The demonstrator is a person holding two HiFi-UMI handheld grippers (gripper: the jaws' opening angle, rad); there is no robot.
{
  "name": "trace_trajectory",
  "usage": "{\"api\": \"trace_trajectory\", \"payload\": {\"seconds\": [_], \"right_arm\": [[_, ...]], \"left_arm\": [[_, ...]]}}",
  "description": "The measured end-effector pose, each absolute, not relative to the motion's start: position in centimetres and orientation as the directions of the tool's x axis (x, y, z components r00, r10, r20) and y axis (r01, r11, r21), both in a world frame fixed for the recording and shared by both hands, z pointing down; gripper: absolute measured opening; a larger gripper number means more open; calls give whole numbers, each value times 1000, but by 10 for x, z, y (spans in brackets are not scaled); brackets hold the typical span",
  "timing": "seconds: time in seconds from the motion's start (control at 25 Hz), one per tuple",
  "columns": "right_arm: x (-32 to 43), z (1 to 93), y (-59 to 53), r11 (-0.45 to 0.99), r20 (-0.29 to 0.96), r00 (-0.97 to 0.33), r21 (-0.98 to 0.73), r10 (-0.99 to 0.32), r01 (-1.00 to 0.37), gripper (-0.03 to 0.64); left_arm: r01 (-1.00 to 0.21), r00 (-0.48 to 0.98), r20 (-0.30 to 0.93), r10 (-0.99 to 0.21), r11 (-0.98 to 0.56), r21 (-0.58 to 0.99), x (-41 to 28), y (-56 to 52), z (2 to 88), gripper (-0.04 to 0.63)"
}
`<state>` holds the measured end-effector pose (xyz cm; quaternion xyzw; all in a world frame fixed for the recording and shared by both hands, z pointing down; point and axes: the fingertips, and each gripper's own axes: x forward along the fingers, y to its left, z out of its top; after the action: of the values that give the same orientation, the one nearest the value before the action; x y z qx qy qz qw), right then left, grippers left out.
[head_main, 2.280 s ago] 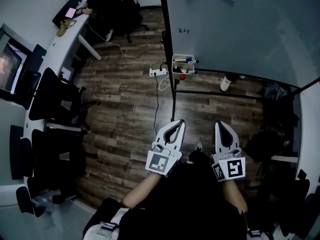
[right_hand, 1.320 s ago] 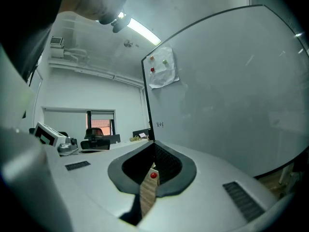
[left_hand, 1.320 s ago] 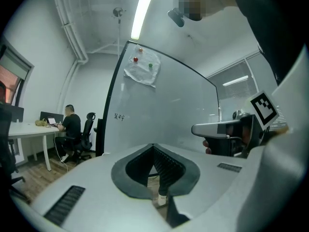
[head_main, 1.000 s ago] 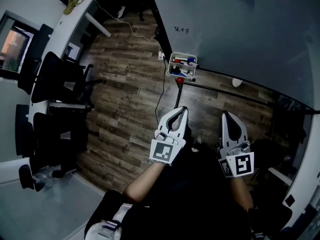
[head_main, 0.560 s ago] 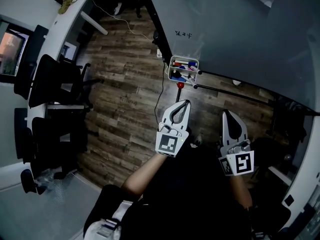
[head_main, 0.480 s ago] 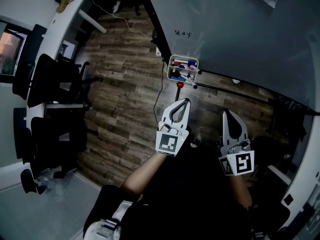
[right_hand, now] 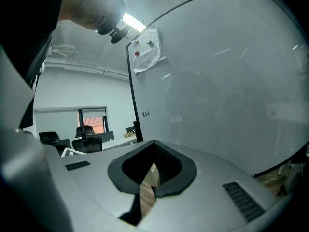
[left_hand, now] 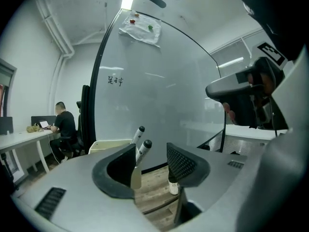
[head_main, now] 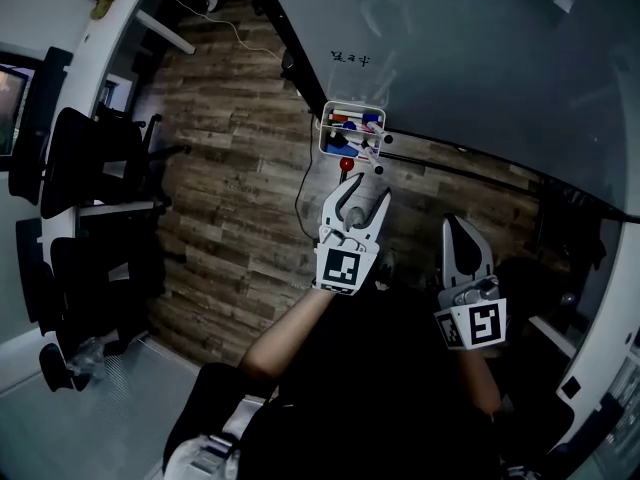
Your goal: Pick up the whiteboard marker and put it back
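Surroundings: the whiteboard [head_main: 480, 58] stands on a black frame over the wooden floor [head_main: 240, 188]. A cable [head_main: 300, 193] trails along the floor, and office chairs [head_main: 90, 168] sit well off to the left. A white basket [head_main: 322, 133] hangs at the board's lower left corner, with a red knob [head_main: 347, 165] just below it, between the basket and your left gripper [head_main: 362, 193] in the head view. In the left gripper view a person [left_hand: 63, 122] sits at a desk [left_hand: 19, 139] far behind.

Task's thing: the whiteboard marker [left_hand: 145, 148] has a white barrel and a black cap. It stands tilted in the basket with a second marker [left_hand: 139, 132] just above it.

Relation to jaws: your left gripper's jaws have just been opening and now stand wide apart. The marker's cap shows in the gap, close to the left-hand pad and beyond the tips, and neither pad presses on it. Your right gripper [head_main: 455, 226] is held back near your body, well apart from the basket. Its jaws are closed together, with nothing between them.
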<state>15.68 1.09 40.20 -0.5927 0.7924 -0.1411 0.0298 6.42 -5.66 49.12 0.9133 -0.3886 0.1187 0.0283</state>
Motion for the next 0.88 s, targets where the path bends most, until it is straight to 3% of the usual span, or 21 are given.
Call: {"api": "trace_trajectory", "payload": {"seconds": [0.88], "right_arm": [[160, 409, 1, 245, 143, -290, -265, -946, -933, 14]], "left_arm": [[-727, 659, 251, -709, -686, -26, 73, -83, 506, 187]]}}
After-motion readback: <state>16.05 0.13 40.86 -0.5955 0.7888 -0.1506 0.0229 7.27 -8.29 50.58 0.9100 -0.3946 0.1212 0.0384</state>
